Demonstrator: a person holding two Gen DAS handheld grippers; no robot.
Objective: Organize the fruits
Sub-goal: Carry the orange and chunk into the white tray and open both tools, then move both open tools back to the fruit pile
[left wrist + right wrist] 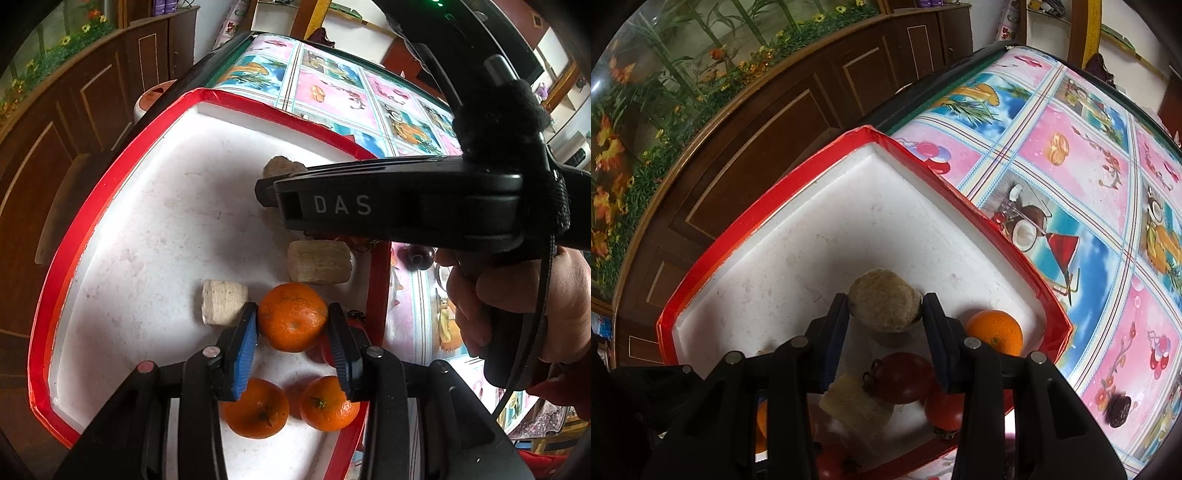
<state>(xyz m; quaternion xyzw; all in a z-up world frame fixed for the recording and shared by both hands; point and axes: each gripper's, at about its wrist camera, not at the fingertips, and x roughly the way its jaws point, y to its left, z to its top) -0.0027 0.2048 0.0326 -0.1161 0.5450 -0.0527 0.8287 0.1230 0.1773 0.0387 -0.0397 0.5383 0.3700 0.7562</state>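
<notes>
Fruit-sorting over the red-rimmed tray [92,221]: left gripper [291,325] clamps an orange [291,317], right gripper [884,306] pinches a beige lump [882,299], presumably grouping kinds apart.

At the bottom of your right view, a tomato [831,461] is cut off by the frame edge, and your hand-held gripper's frame hides most of an orange [761,424] at lower left.

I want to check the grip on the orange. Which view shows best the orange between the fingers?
The left wrist view: the orange sits whole between the left gripper fingers. The right wrist view shows only one orange by the tray wall, outside its fingers.
</notes>
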